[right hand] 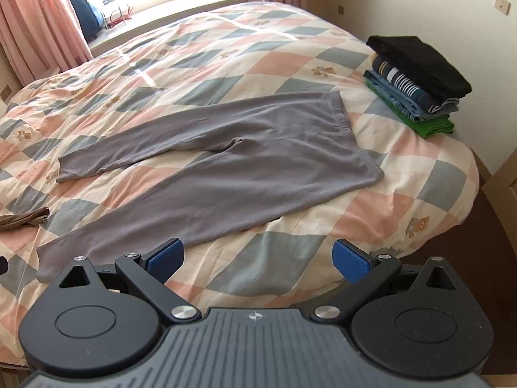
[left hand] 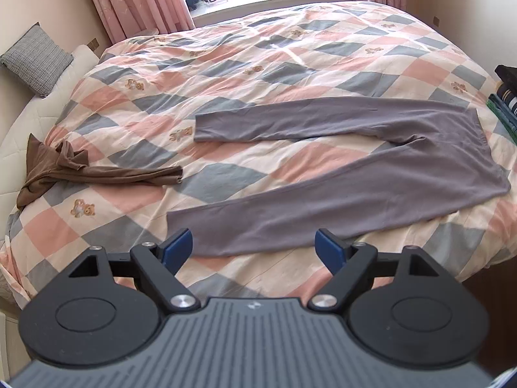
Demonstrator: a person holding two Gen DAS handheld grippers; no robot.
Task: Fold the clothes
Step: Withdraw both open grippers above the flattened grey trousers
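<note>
Far left, a grey cushion (left hand: 36, 59) sat on the white bench beside the bed. Near it, at the bed's left edge, a brown garment (left hand: 80, 169) lay crumpled, one leg stretched rightward; in the right wrist view only its tip (right hand: 27, 218) showed.

Centre: grey leggings (left hand: 355, 177) lay flat on the checked duvet (left hand: 226, 74), legs spread in a V w/ cuffs to the left, waistband to the right. Same pair in the right wrist view (right hand: 242, 161), near leg reaching the bed's near-left edge.

Left gripper (left hand: 255, 247) hung just above the near leg's cuff end, blue pads wide apart, nothing between them. Right gripper (right hand: 258, 258) sat over bare duvet, just right of the near leg, also spread wide & empty; whether either touched the fabric, can't tell.

Far right: stack of folded clothes (right hand: 416, 80) at the bed's right edge, black on top, striped & blue in the middle, green at the bottom; well apart from the leggings. Pink curtains (left hand: 135, 0) & window at the far side.
</note>
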